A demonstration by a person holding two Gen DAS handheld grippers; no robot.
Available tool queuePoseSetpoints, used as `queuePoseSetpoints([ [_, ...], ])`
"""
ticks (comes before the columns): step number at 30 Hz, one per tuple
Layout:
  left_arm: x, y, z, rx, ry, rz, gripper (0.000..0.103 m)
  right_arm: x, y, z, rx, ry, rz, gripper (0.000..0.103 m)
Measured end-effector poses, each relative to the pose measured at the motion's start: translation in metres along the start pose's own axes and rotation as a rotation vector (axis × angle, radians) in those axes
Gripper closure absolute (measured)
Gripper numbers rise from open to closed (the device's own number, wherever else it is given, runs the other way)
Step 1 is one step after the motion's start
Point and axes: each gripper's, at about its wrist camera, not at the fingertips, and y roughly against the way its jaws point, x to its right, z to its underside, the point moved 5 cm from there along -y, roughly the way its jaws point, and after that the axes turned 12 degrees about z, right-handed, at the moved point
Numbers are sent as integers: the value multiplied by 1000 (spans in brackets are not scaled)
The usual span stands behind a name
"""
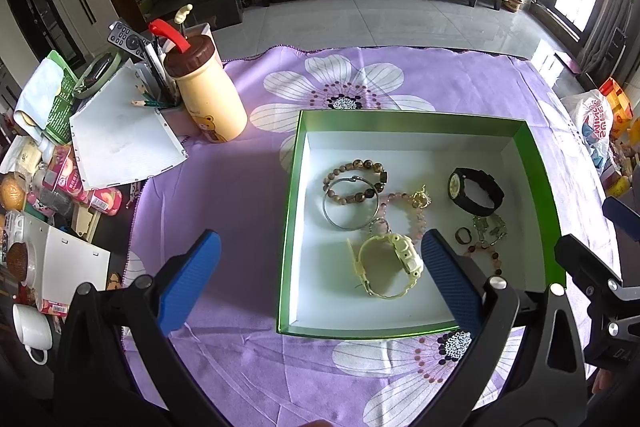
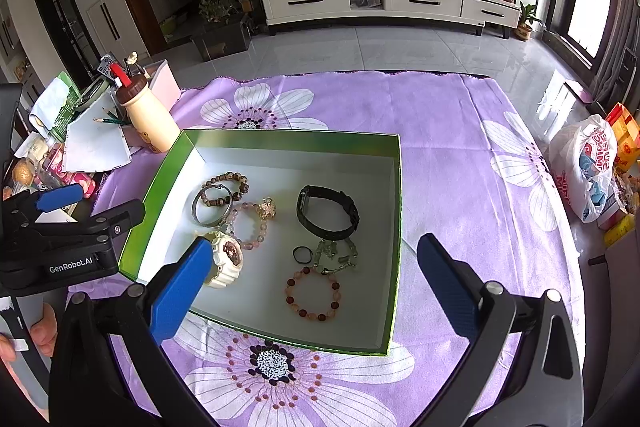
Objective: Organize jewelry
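Note:
A green box [image 1: 296, 163] with a white inside [image 2: 390, 211] sits on the purple flowered cloth. In it lie a cream watch [image 1: 394, 263] [image 2: 224, 259], a black watch [image 1: 476, 191] [image 2: 328, 213], a silver bangle [image 1: 350, 203], a brown bead bracelet [image 1: 356, 175] [image 2: 226, 183], a pink bead bracelet with a gold charm [image 2: 252, 223], a red bead bracelet [image 2: 312, 293], a dark ring [image 2: 302, 254] and a green chain [image 2: 338, 255]. My left gripper [image 1: 320, 275] is open and empty over the box's near left edge. My right gripper [image 2: 312, 287] is open and empty above the box.
A cream bottle with a brown lid [image 1: 208, 91] and a pen holder [image 1: 160, 83] stand left of the box, with papers [image 1: 120, 139] and snacks [image 1: 80, 187]. A white mug [image 1: 32, 331] sits at the near left. A plastic bag [image 2: 588, 167] lies at the right edge.

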Motion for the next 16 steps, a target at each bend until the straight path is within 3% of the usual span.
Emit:
queuePoseSetpoints([
  [16, 3, -1, 0, 7, 3, 6, 2, 0, -1, 1, 0, 1, 0, 1],
])
